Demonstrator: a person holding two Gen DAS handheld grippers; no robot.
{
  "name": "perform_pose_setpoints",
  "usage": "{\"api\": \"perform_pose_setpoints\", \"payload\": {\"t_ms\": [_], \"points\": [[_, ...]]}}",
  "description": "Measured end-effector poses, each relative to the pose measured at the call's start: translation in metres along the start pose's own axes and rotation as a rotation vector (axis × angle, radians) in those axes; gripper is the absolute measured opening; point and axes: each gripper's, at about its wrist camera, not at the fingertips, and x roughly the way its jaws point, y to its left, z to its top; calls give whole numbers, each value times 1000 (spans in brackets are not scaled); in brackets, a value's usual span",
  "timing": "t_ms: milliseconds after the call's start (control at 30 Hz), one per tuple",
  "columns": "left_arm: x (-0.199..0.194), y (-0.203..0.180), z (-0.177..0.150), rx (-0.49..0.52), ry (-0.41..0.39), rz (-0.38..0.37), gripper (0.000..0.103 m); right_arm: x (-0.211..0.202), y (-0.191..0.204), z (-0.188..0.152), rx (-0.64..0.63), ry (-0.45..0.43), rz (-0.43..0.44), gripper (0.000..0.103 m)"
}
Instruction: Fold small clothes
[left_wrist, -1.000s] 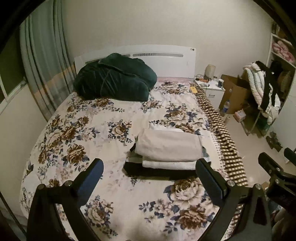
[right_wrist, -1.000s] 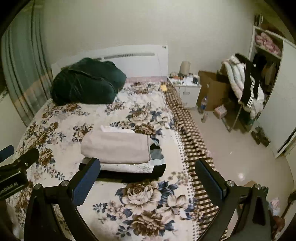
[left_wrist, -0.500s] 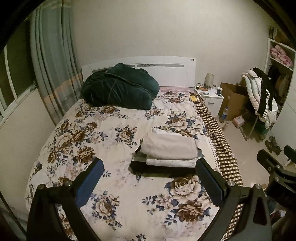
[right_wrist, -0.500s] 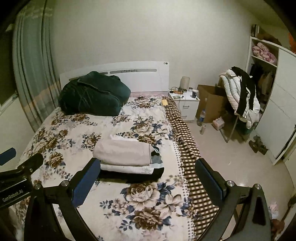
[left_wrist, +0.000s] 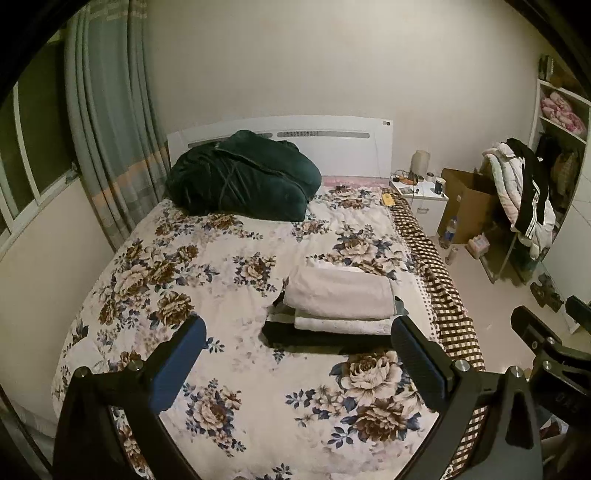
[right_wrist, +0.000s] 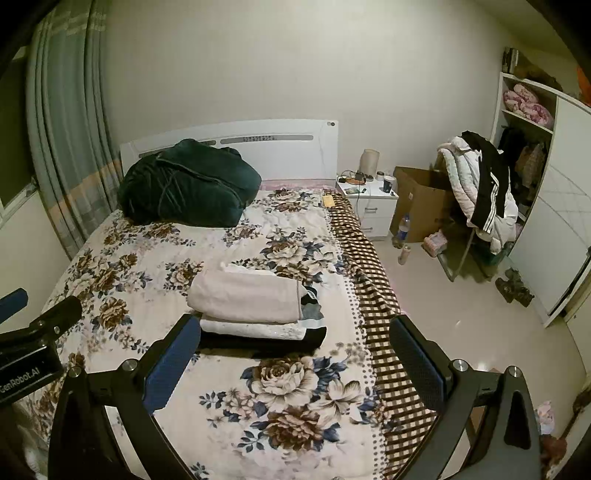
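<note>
Under the folded stack (right_wrist: 251, 310), lower garments show only their edges.

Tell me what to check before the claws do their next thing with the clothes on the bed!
1. Left claw open and holding nothing: ok.
2. Right claw open and holding nothing: ok.
3. Folded stack sits neat on the floral bedspread, pale piece on top, black at the bottom: ok.
4. Both claws are clear of the stack, not touching it: ok.
5. Any more small clothes left to fold on the bed: cannot tell; only the dark green bundle by the headboard shows.
</note>
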Motion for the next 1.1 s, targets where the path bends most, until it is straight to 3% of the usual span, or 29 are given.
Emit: {"api": "perform_pose_setpoints", "payload": {"t_ms": [1100], "points": [[-23,10,-6,-11,-9,19,102,-12,7,13,-2,-2,27,103]]}}
